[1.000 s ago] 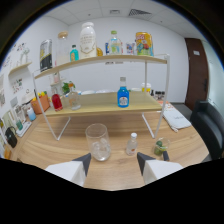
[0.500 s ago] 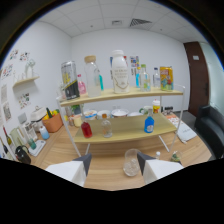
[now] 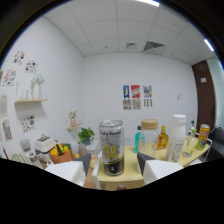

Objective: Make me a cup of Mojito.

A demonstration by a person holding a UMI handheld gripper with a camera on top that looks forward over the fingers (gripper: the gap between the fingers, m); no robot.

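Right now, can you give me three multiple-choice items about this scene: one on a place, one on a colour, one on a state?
1. Where is the can?
A. between the fingers
B. on the floor
C. behind the jar

2. What colour is the can's band?
A. red
B. yellow
C. blue

3. How is the can standing?
A. lying down
B. upside down
C. upright

Answers: 1 A, the can stands on the shelf between the fingers of the gripper, with gaps at both sides. 2 B, a yellow band shows low on it. 3 C, its lettering reads upright.
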